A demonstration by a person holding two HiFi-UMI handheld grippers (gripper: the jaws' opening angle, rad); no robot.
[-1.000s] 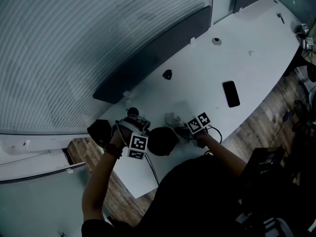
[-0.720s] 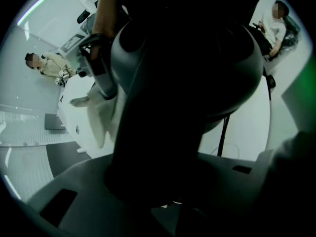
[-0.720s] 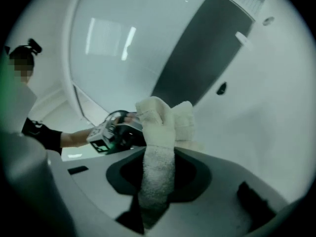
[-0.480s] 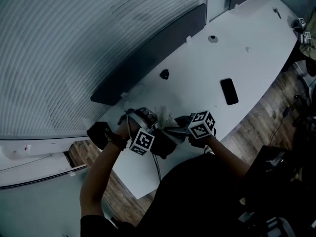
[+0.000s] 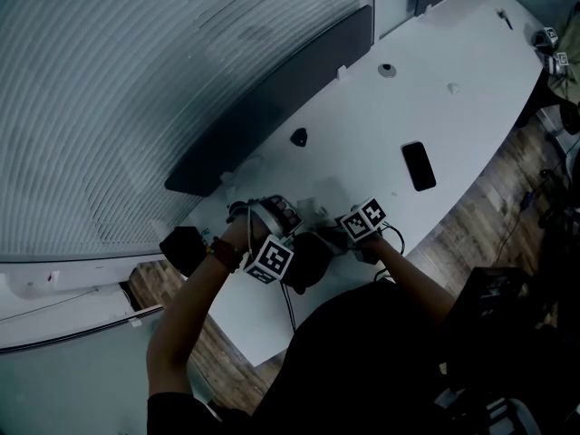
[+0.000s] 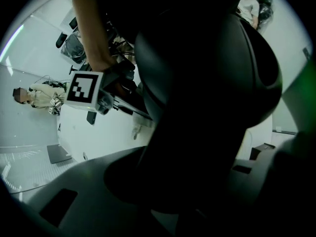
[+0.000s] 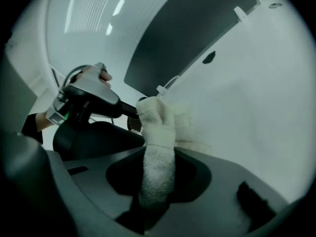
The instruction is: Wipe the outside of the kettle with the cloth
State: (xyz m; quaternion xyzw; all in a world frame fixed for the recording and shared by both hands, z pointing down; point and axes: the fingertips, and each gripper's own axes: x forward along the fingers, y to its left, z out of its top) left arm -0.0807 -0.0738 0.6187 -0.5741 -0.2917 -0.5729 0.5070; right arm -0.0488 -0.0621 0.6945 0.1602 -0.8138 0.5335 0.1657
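The left gripper (image 6: pixel 177 181) has its fingers clenched on the kettle (image 6: pixel 207 73) near the worktop's (image 5: pixel 453 125) front edge; the right gripper's (image 7: pixel 158 181) fingers grasp the cloth (image 7: pixel 159 132) just beside it.

head view steeply down; gripper views near kettle (image 5: pixel 306 261)

On the white tabletop (image 5: pixel 471 71) a black phone (image 5: pixel 419 166) lies flat, well apart from a small black dome (image 5: pixel 298 137), with a long dark panel (image 5: pixel 272 107) along the far edge and wood floor (image 5: pixel 489 220) past the near edge.
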